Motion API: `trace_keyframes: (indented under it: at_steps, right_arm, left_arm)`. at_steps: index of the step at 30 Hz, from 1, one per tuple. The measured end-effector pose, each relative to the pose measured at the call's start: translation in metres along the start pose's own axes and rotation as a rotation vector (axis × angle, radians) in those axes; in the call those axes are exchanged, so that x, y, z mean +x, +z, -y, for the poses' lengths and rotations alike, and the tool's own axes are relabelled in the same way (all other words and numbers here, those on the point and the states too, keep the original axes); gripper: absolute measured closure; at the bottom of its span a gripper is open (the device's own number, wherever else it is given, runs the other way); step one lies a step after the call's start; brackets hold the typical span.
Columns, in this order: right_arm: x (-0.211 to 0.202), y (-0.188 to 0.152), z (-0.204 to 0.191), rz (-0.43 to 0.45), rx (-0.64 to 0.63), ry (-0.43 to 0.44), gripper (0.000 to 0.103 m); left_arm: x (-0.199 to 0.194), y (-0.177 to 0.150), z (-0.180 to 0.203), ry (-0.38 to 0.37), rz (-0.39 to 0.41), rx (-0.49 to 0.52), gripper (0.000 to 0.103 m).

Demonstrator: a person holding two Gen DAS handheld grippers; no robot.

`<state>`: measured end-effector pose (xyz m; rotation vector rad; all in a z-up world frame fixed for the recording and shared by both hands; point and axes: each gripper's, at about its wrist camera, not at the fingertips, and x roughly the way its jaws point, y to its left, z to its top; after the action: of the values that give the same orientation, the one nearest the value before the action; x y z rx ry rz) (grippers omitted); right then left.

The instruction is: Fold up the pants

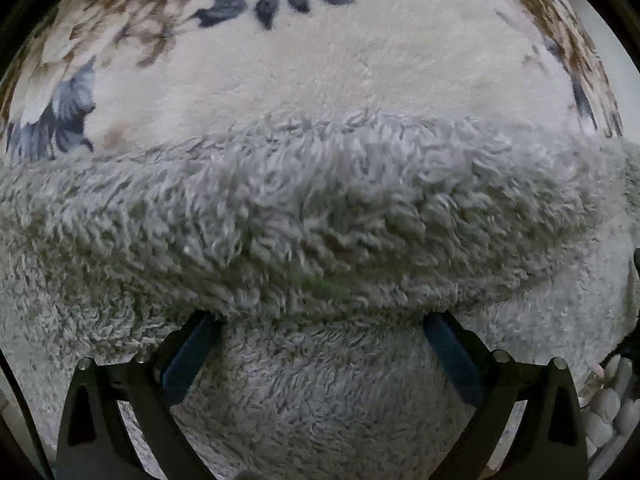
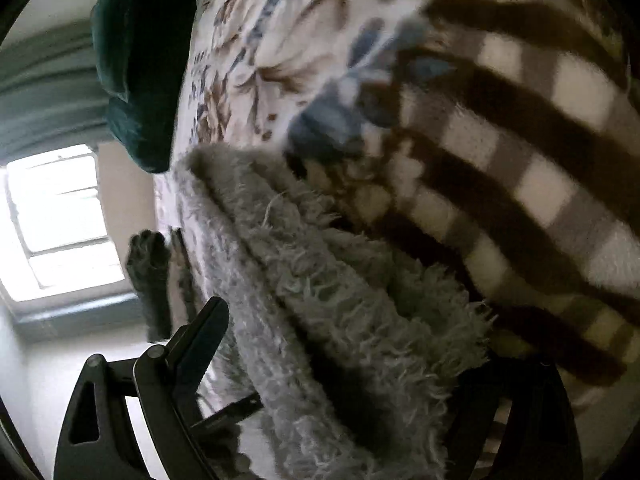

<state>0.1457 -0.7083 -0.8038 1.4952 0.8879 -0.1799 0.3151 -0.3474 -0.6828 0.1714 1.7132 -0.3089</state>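
The pants [image 1: 320,216] are shaggy grey fleece with a long, curly, matt pile. Under them the floral blanket [image 1: 360,68] at the top of the frame is short, smooth plush. The left hand-held gripper [image 1: 320,344] has matt black plastic arms, blue pads [image 1: 452,356] and small shiny metal pins. A plaid fleece [image 2: 520,160] at the right looks soft and matt.

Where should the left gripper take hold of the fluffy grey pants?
On the rolled fold edge of the grey pants, coming in low from the near side. The left gripper sits open with that thick ridge lying across its fingers, raised above the floral blanket, so there is bulk to pinch.
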Motion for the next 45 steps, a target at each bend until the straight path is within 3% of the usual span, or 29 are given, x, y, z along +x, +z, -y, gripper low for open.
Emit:
trace_keyframes:
  at_steps: [5, 8, 9, 10, 11, 14, 19, 24, 29, 31, 35, 38, 41, 44, 45]
  right_arm:
    - [0.014, -0.003, -0.008, -0.038, -0.022, 0.166, 0.009]
    - [0.036, -0.012, -0.015, -0.071, -0.084, 0.109, 0.013]
    - [0.039, -0.014, -0.015, -0.058, -0.090, 0.088, 0.032]
    - [0.039, -0.014, -0.012, -0.038, -0.081, 0.048, 0.077]
    - [0.038, -0.013, -0.007, -0.021, -0.045, 0.051, 0.081]
    - [0.026, -0.012, 0.002, 0.046, 0.005, 0.064, 0.081]
    - [0.016, -0.032, -0.034, 0.074, -0.103, 0.031, 0.081]
    - [0.015, -0.067, -0.124, 0.130, -0.346, -0.094, 0.081]
    - [0.034, -0.142, -0.195, 0.155, -0.558, -0.209, 0.081]
    - [0.058, -0.181, -0.219, 0.147, -0.641, -0.262, 0.081]
    - [0.145, -0.271, -0.253, 0.076, -0.811, -0.350, 0.081]
    - [0.208, -0.334, -0.256, -0.014, -0.898, -0.396, 0.081]
    - [0.274, -0.392, -0.248, -0.109, -1.040, -0.500, 0.080]
    - [0.315, -0.431, -0.237, -0.237, -1.136, -0.613, 0.066]
    - [0.315, -0.438, -0.236, -0.259, -1.146, -0.612, 0.047]
  left_arm:
    - [0.007, 0.019, 0.003, 0.040, -0.048, -0.009, 0.000]
    - [0.002, 0.031, 0.009, 0.028, -0.047, -0.033, 0.000]
    - [-0.002, 0.034, 0.009, 0.019, -0.034, -0.041, 0.000]
    - [-0.007, 0.033, 0.008, 0.006, -0.014, -0.046, 0.000]
    - [-0.012, 0.029, 0.004, -0.007, 0.003, -0.049, 0.000]
    - [-0.025, 0.025, -0.002, -0.019, 0.033, -0.058, 0.000]
    - [-0.054, 0.017, -0.029, -0.036, 0.101, -0.102, 0.000]
    - [-0.086, -0.010, -0.084, -0.075, 0.160, -0.174, 0.000]
    - [-0.115, -0.059, -0.148, -0.057, 0.224, -0.210, 0.000]
    - [-0.125, -0.087, -0.172, -0.045, 0.246, -0.231, 0.000]
    - [-0.138, -0.129, -0.237, -0.011, 0.278, -0.270, 0.000]
    - [-0.143, -0.151, -0.287, 0.047, 0.294, -0.295, 0.000]
    - [-0.137, -0.166, -0.321, 0.092, 0.286, -0.341, 0.000]
    - [-0.139, -0.179, -0.348, 0.091, 0.285, -0.398, 0.000]
    - [-0.143, -0.183, -0.356, 0.088, 0.293, -0.409, 0.000]
